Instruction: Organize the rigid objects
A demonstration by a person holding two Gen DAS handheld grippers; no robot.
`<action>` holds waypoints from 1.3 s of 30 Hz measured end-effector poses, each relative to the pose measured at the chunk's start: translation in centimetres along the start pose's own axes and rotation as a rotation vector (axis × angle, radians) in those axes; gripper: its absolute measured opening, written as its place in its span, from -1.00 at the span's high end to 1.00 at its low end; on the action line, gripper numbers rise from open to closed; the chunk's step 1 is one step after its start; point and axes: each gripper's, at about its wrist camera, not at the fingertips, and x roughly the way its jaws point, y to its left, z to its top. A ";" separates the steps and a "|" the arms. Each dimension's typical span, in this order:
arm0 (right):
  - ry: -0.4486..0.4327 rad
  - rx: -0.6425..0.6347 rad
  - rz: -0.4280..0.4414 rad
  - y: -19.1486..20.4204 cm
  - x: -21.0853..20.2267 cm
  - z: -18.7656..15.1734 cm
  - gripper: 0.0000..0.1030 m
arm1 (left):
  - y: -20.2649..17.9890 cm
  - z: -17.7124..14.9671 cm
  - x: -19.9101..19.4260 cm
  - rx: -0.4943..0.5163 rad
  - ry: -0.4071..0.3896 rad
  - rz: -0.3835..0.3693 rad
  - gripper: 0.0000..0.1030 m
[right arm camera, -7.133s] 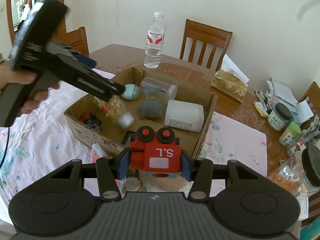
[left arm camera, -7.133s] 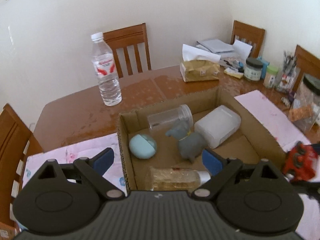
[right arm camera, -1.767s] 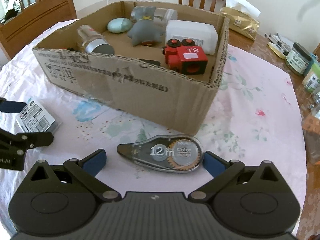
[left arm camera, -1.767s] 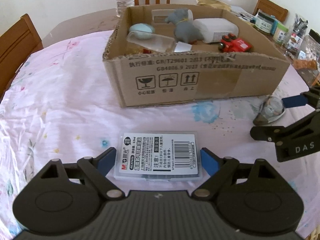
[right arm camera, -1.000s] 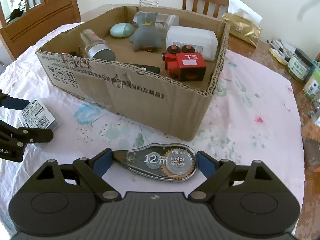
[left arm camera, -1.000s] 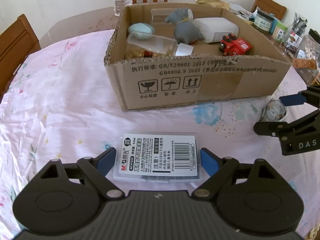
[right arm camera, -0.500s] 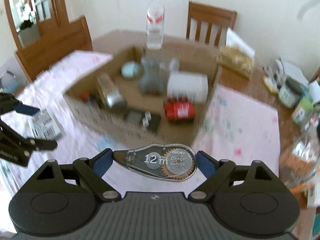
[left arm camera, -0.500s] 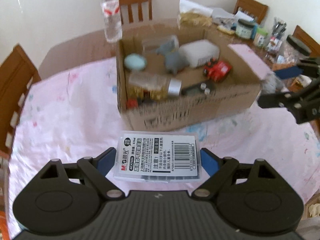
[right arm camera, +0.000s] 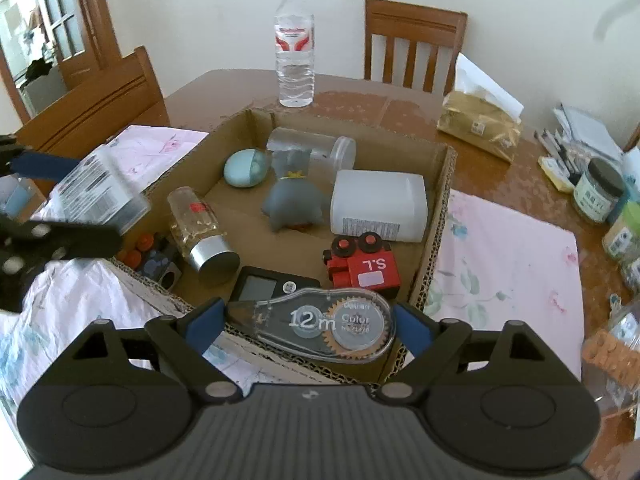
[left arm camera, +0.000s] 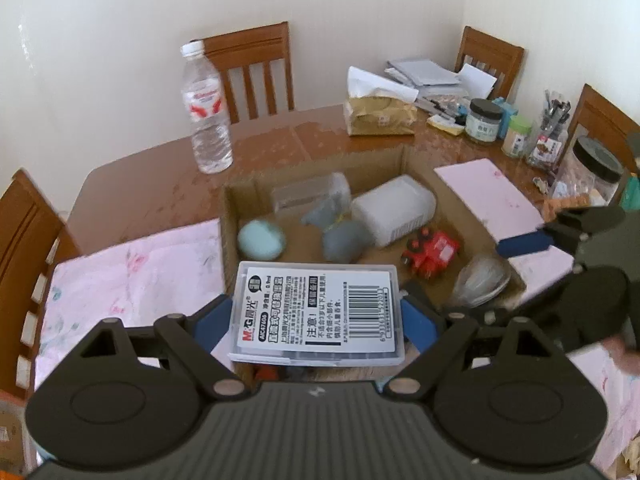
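The case (left arm camera: 316, 312) is clamped in the left gripper (left arm camera: 316, 320), the tape (right arm camera: 320, 324) in the right gripper (right arm camera: 308, 324), both above the box (right arm camera: 436, 220); each is best lowered onto bare cardboard at lower centre before release.

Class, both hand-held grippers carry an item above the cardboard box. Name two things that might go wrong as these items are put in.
1. The two loads may collide: the left hand-held gripper with its plastic case and the right hand-held gripper with its tape roller are close together at the box's near edge.
2. The box is crowded. A dropped roller could land on the black device or red toy just below it and bounce out.
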 end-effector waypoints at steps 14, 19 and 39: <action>-0.049 0.111 -0.066 -2.2 -3.5 -0.9 -1.00 | -1.8 2.8 4.5 -0.004 -0.066 0.054 -0.95; -0.024 0.146 -0.108 -2.6 -4.1 -0.7 -1.00 | -1.7 2.5 2.1 -0.040 -0.132 0.087 -0.98; 0.083 0.230 -0.219 1.4 -7.2 0.9 -1.00 | -1.7 -0.4 -5.5 -0.200 0.055 0.213 -0.98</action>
